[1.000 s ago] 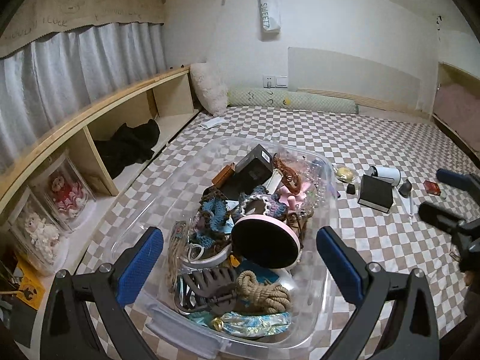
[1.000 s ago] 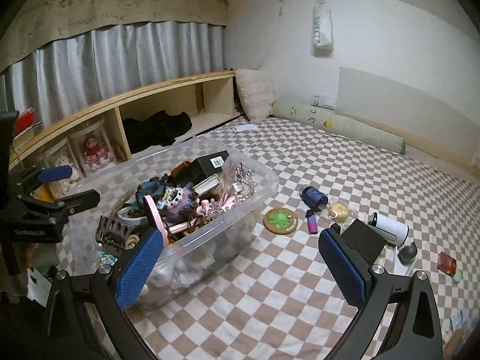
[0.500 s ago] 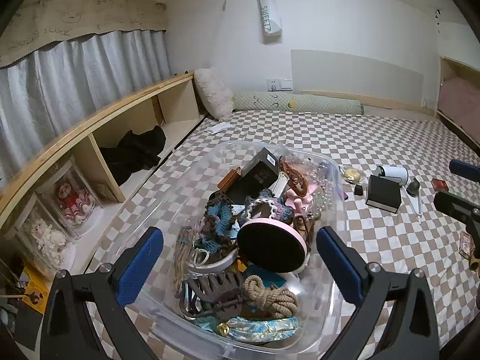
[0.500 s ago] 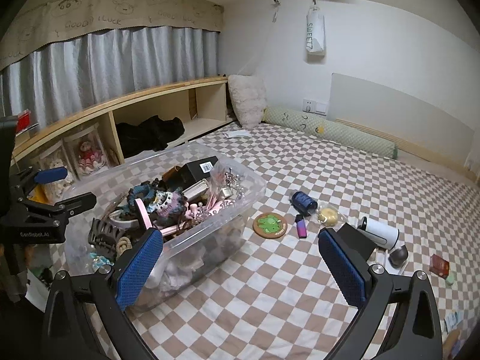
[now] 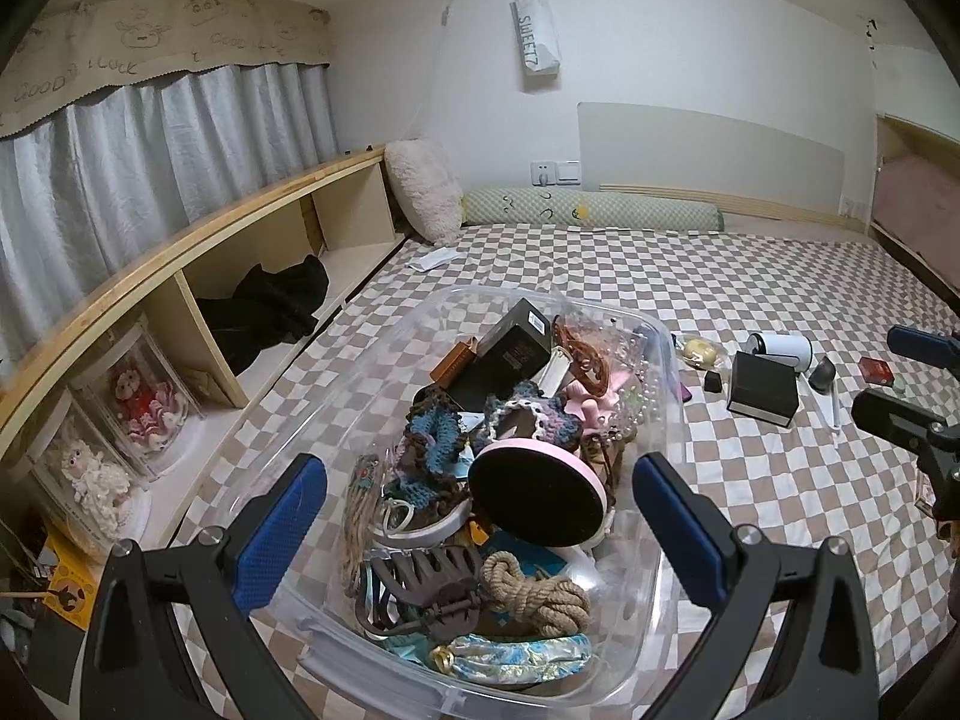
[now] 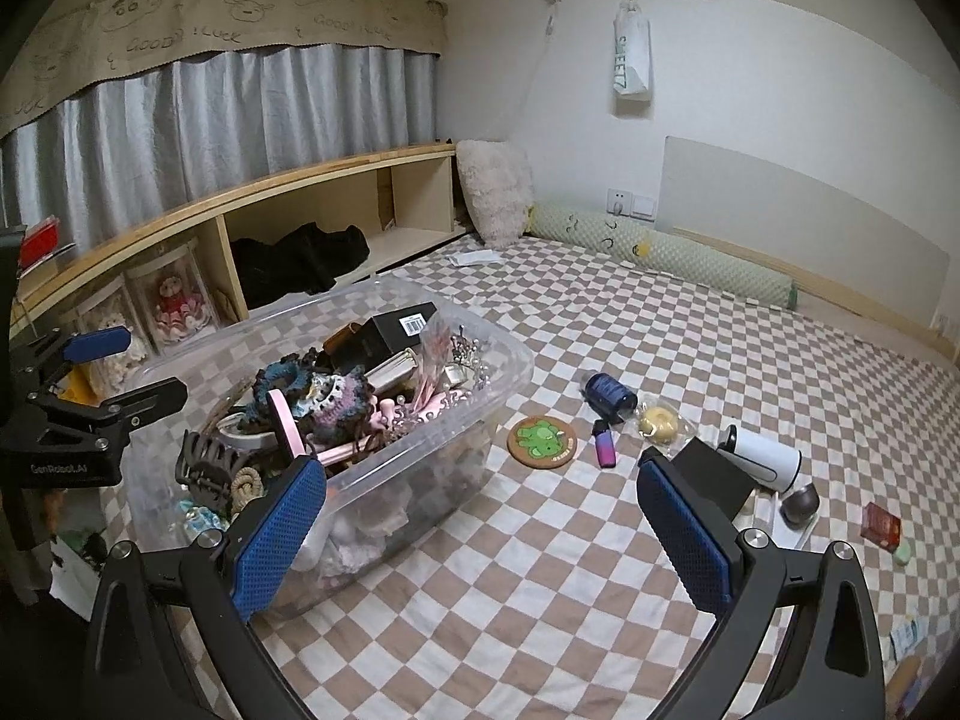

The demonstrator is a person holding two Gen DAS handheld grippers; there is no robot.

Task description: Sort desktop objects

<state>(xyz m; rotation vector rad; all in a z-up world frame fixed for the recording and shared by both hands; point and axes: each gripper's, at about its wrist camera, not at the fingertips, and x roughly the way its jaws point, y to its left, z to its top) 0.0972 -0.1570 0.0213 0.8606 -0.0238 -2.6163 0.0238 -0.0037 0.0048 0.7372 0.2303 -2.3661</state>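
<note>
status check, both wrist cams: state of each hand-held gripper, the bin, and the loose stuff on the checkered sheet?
left hand-held gripper: open, empty, over the bin
right hand-held gripper: open, empty
clear plastic bin: lidless, heaped full
brown claw clip: shut, on top of the heap
green frog coaster: flat on the sheet
dark blue thread spool: on its side
white cylinder: on its side
black box: closed, on the sheet

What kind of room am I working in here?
Most likely a bedroom: a checkered bed surface, a fluffy pillow and long bolster against the wall, and a curtained window above low wooden shelving.
</note>
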